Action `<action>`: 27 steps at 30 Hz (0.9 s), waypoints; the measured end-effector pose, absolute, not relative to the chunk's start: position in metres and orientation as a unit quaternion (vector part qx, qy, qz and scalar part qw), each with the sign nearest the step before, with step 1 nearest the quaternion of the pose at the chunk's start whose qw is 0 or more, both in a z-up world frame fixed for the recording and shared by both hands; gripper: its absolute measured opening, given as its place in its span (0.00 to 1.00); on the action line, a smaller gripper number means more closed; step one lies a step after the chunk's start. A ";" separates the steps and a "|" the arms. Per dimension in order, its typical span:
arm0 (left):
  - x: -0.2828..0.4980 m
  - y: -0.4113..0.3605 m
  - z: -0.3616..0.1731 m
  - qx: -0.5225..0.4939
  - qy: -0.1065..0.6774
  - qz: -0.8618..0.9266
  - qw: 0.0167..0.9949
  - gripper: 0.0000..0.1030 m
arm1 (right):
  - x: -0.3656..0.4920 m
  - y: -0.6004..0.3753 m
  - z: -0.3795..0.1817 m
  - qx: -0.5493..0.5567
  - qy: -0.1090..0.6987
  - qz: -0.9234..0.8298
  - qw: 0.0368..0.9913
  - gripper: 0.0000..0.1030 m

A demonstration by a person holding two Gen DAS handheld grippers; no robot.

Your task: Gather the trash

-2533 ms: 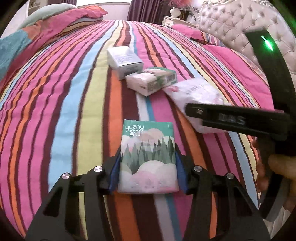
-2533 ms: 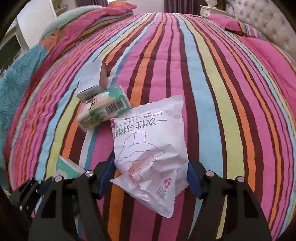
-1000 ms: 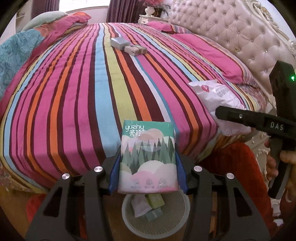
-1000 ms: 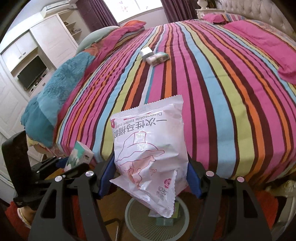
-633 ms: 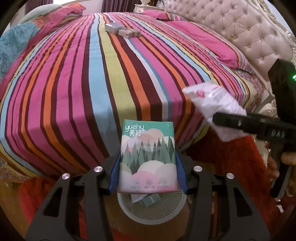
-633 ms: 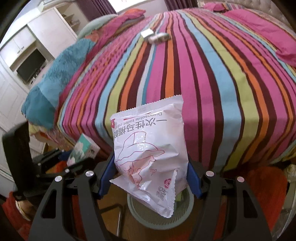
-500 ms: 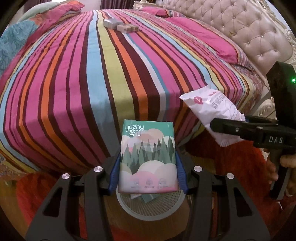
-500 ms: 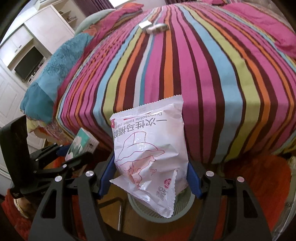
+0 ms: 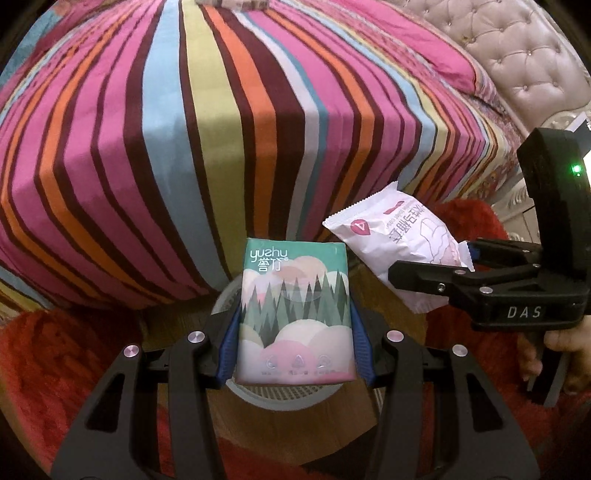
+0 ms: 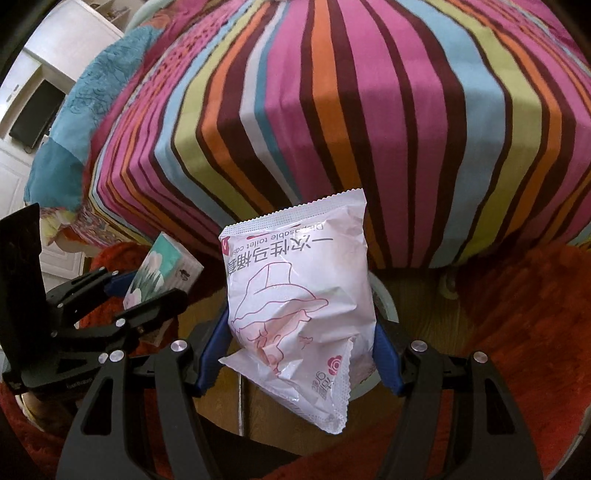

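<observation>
My left gripper (image 9: 295, 347) is shut on a green tissue pack (image 9: 295, 314) printed with trees, held over the round white waste bin (image 9: 280, 397) on the floor at the bed's foot. My right gripper (image 10: 301, 354) is shut on a white packet of disposable toilet covers (image 10: 295, 295), also above the bin (image 10: 382, 299). The packet (image 9: 399, 240) and right gripper (image 9: 461, 269) show at right in the left wrist view. The tissue pack (image 10: 162, 273) and left gripper (image 10: 144, 291) show at left in the right wrist view. The packs hide most of the bin.
The striped bed (image 9: 221, 129) fills the upper part of both views, with two small boxes (image 9: 236, 3) far back on it. A red rug (image 9: 55, 369) covers the floor around the bin. A tufted headboard (image 9: 524, 66) is at right, a teal blanket (image 10: 81, 122) at left.
Both grippers have carried their packs off the bed, down past its foot and over the waste bin. Both stay shut on their packs.
</observation>
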State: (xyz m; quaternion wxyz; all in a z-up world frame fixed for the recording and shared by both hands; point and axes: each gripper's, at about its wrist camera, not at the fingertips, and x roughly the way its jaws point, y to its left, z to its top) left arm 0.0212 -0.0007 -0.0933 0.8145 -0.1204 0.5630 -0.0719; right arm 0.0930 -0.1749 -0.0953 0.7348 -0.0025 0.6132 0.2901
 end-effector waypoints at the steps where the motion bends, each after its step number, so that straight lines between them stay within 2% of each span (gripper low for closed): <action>1: 0.022 -0.002 -0.096 -0.123 0.568 -0.073 0.811 0.48 | 0.093 -0.175 -0.098 -0.002 0.618 0.289 0.731 0.62; 27: 0.031 -0.008 -0.161 -0.133 0.679 -0.085 0.717 0.48 | 0.094 -0.157 -0.162 -0.009 0.724 0.254 0.641 0.62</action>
